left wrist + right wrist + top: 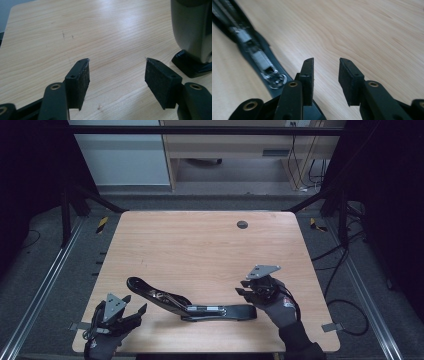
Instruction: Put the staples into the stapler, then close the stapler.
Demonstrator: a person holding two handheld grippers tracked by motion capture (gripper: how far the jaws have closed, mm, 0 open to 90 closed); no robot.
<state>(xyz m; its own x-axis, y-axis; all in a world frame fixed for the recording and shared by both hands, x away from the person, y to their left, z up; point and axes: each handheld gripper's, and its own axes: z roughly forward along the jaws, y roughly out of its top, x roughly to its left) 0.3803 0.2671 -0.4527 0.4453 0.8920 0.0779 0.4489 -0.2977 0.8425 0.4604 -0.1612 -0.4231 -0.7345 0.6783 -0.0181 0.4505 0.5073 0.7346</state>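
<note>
Stapler [192, 304] lay opened flat near the table's [200, 245] front edge. My right gripper [326, 75] hung beside it, jaws apart, empty; left gripper [117, 75] likewise. Risk: a glancing touch might skid the stapler.

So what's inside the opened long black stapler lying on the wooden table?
A silver metal staple track runs along the open black stapler; whether staples sit in it can't be seen.

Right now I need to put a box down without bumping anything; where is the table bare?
The far stretch of the table is bare, from the opened stapler back to the small dark cap near the far edge. The near edge is crowded: left tongs, stapler, right tongs.
</note>
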